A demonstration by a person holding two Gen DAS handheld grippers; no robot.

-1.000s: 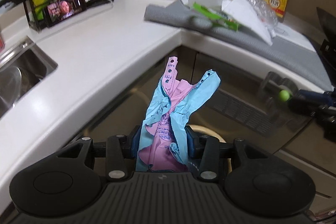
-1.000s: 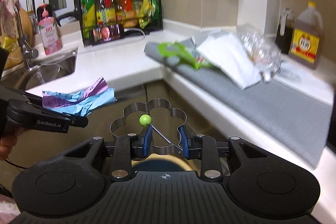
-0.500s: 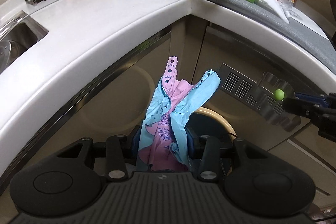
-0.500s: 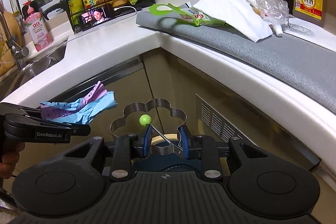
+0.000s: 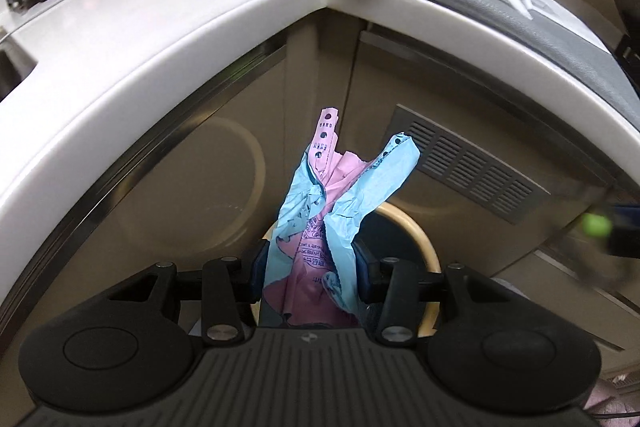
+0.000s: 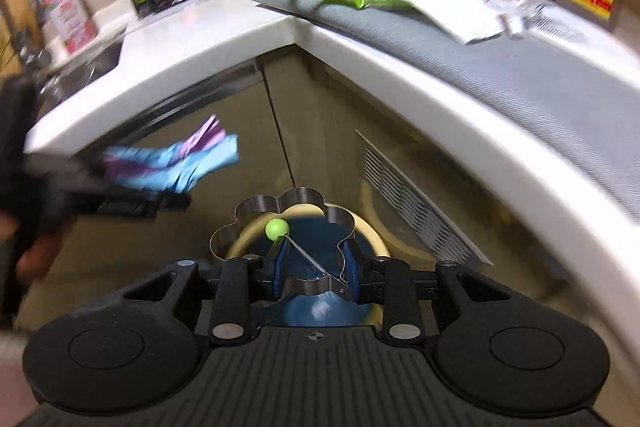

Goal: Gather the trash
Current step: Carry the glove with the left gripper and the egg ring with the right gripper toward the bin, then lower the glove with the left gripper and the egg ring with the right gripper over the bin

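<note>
The white surface (image 5: pixel 132 39) has slid up toward 12 o'clock in both views since a moment ago, so both hands have come down below its edge. Under them, at 6 o'clock, waits the bin (image 6: pixel 372 235) with a cream rim. The left gripper (image 5: pixel 310 267) clamps the crumpled blue and pink paper (image 5: pixel 320 219); the right gripper (image 6: pixel 314 269) pinches the flower-shaped metal ring (image 6: pixel 280 223) narrowly. I judge the drop comes next.
</note>
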